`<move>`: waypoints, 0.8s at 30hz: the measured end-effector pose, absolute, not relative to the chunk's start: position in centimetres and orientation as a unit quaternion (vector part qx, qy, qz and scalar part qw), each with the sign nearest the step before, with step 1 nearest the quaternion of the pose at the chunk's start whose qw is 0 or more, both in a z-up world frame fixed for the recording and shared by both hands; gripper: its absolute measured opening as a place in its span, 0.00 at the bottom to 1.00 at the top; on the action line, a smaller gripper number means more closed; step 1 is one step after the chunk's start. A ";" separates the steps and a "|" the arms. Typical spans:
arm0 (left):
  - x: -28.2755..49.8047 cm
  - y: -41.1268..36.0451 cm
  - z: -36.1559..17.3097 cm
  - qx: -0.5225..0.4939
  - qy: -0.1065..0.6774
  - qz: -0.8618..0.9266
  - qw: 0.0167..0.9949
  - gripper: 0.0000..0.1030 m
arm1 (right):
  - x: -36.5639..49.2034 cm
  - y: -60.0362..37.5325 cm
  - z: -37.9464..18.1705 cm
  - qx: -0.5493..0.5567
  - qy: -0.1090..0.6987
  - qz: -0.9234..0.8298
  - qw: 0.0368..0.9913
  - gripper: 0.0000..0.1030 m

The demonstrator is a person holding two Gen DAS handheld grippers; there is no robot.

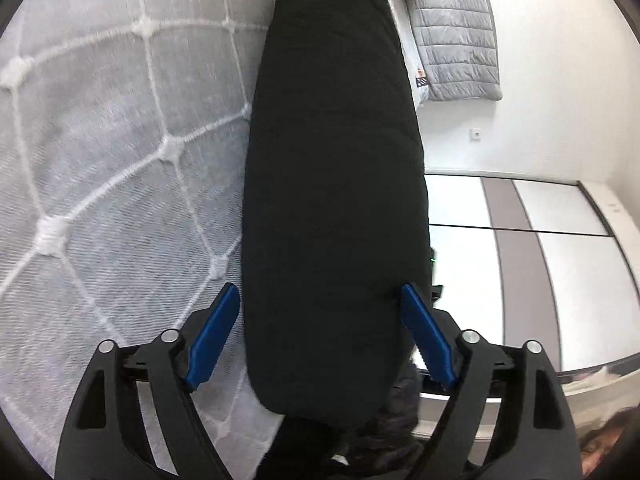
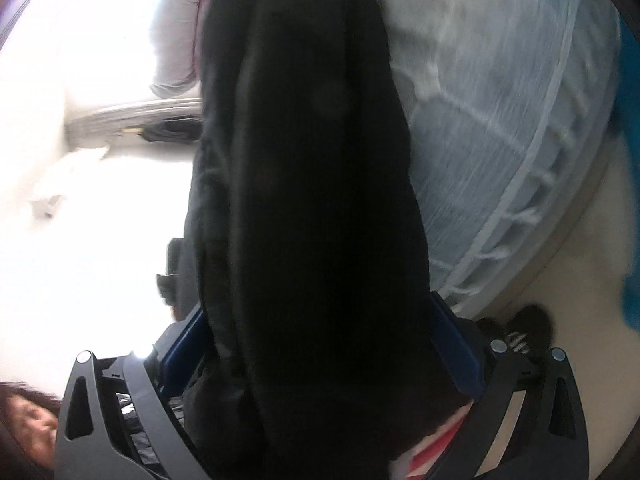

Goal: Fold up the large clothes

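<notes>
A thick black folded garment [image 1: 332, 208] fills the middle of the left wrist view. It runs from between the blue pads up toward the far end of the mattress. My left gripper [image 1: 320, 320] is wide around it, the pads [image 1: 216, 336] at both sides of the bundle. In the right wrist view the same black garment [image 2: 320, 200] fills the centre in several layers. My right gripper [image 2: 320, 344] holds the bundle between its blue pads [image 2: 452, 344]. Whether either gripper squeezes the cloth I cannot tell.
A white quilted mattress [image 1: 120, 152] lies to the left; it also shows in the right wrist view [image 2: 500, 128]. A grey quilted jacket [image 1: 456, 40] lies at the far end. White and grey wardrobe doors [image 1: 540, 248] stand right. A black shoe [image 2: 520, 332] is on the floor.
</notes>
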State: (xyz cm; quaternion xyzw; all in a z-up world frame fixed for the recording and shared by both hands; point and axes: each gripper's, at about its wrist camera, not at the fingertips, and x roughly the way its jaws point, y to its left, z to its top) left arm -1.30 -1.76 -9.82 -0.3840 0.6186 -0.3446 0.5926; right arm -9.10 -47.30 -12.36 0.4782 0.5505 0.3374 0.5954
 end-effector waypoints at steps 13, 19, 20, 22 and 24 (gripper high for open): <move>0.5 -6.1 -11.8 -0.382 0.640 -0.368 0.556 0.94 | -11.0 -46.6 -14.2 0.515 0.510 0.342 0.598 0.92; 0.2 -6.9 -9.2 -0.312 0.631 -0.350 0.618 0.59 | -12.9 -46.5 -11.7 0.487 0.514 0.297 0.641 0.65; -0.1 -7.1 -8.5 -0.300 0.626 -0.348 0.630 0.57 | -13.1 -46.5 -11.1 0.485 0.514 0.293 0.644 0.61; -0.4 -7.6 -6.7 -0.281 0.614 -0.349 0.650 0.52 | -13.6 -46.4 -9.8 0.477 0.513 0.282 0.655 0.58; -0.5 -8.2 -4.8 -0.261 0.598 -0.355 0.670 0.48 | -13.9 -46.1 -8.4 0.478 0.504 0.286 0.660 0.56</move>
